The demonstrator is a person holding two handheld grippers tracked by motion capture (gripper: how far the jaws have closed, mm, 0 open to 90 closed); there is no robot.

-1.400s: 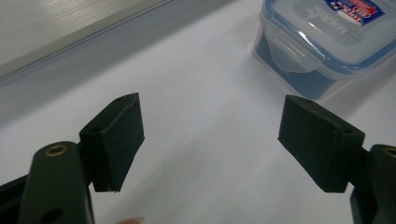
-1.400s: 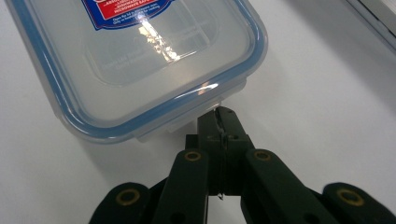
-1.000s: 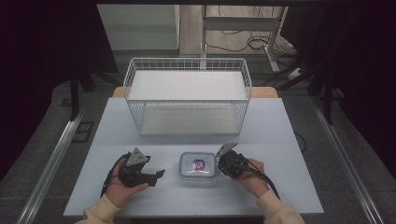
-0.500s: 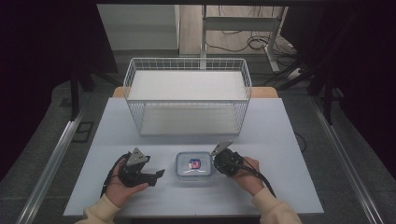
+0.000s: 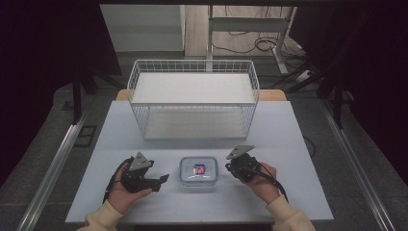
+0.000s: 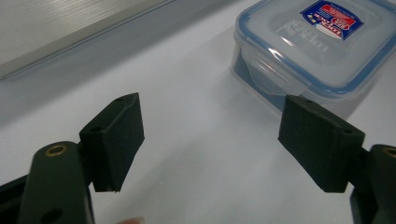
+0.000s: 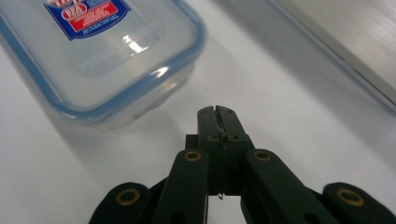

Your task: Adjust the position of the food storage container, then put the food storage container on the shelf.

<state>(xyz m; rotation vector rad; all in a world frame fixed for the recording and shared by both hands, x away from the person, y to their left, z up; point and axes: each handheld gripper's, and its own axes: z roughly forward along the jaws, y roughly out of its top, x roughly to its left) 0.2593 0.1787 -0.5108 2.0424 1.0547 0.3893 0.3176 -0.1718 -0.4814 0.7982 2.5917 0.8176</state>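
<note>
1. Where the table's (image 5: 144, 139) near edge meets its left part, the left hand (image 5: 126, 190) holds the left gripper (image 5: 161, 179) just above the surface; its jaws stand open with nothing between them, and the left gripper view shows the pads (image 6: 116, 135) spread wide over bare tabletop, aimed toward the container.
2. Clear lidded container (image 5: 198, 173) with a blue seal and a red-and-blue label (image 5: 198, 169): stands flat on the table at mid-width, near the near edge, between the two grippers and touched by neither.
3. Right gripper (image 5: 230, 167), held by the right hand (image 5: 262, 180) right of the container: jaws closed pad against pad on nothing; in the right gripper view the tips (image 7: 218, 122) lie just beside the container's corner (image 7: 187, 70), apart from it.
4. White wire basket (image 5: 192, 103): stands at the table's far edge, well apart from the container.
</note>
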